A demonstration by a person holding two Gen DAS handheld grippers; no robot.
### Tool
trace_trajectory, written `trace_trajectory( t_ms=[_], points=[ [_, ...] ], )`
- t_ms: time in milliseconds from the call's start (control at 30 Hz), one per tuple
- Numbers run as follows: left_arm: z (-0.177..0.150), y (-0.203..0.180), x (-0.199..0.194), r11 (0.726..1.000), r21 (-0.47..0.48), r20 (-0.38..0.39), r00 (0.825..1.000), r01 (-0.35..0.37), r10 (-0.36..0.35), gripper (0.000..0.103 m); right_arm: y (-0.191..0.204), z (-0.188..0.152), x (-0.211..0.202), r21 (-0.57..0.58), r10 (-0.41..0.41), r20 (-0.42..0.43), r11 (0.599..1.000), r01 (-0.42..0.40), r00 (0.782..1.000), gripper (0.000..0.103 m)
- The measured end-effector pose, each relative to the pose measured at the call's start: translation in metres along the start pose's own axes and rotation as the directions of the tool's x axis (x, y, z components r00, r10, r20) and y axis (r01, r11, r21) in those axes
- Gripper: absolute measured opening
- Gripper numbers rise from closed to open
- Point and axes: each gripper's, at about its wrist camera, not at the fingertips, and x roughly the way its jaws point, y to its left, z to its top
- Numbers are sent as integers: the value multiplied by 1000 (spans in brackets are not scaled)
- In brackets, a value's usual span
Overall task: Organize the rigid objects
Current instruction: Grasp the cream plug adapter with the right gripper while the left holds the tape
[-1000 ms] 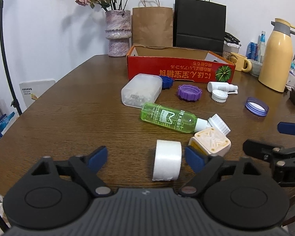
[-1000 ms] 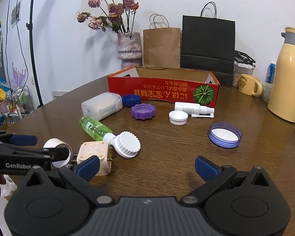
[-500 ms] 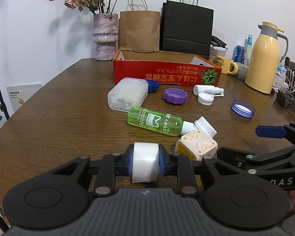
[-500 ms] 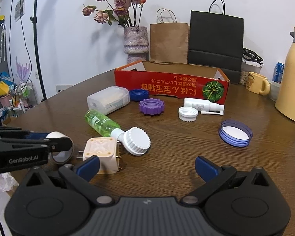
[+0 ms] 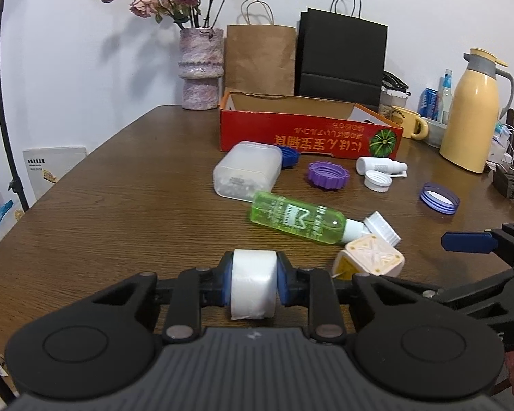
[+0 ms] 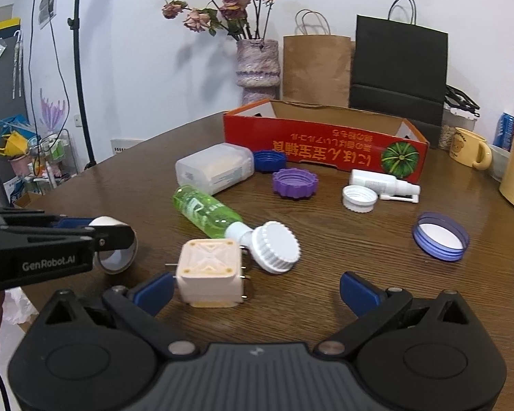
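My left gripper (image 5: 253, 284) is shut on a white tape roll (image 5: 253, 282), its blue pads pressing both flat sides just above the wooden table (image 5: 120, 205). The roll (image 6: 114, 260) also shows behind the left gripper's arm in the right wrist view. My right gripper (image 6: 257, 289) stands open, its left pad close beside a cream cube-shaped plug (image 6: 209, 270). A green bottle (image 5: 296, 221) lies past the plug with a white ribbed cap (image 6: 276, 246) at its neck. The red cardboard box (image 5: 308, 133) stands open at the back.
Between bottle and box lie a clear plastic case (image 5: 246, 173), a blue cap (image 5: 289, 156), a purple lid (image 5: 326, 175), a white spray bottle (image 5: 380, 166), a white cap (image 5: 378, 181) and a blue-rimmed lid (image 5: 439, 197). A vase, paper bags, yellow mug and thermos (image 5: 469, 109) stand behind.
My left gripper closed onto the white tape roll and holds it. My right gripper moved in toward the cream plug, which now sits near its left pad.
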Motion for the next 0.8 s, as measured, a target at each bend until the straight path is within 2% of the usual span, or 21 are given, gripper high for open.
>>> trace_trajectory(
  t_ms=[300,400,633,767,800],
  points=[
    [1,16,0,1000,-11,10,1000,-27,27,26,16,4,13,-7,33,-16,999,-33,999,103],
    [1,21,1,999,-15,7,999,-32,32,26,20,4,17,-7,37,-21,999,-37,999,100],
    [-1,28,1,999,-24,6,999,-34,34,26,27,6,24,-4,43,-36,999,-43,998,83],
    [-1,29,2,999,-25,7,999,-34,34,26,28,6,27,-4,46,-46,999,-46,998,66],
    [-1,29,2,999,-26,7,999,-34,34,26,29,6,27,-6,41,-49,999,-41,998,65]
  ],
)
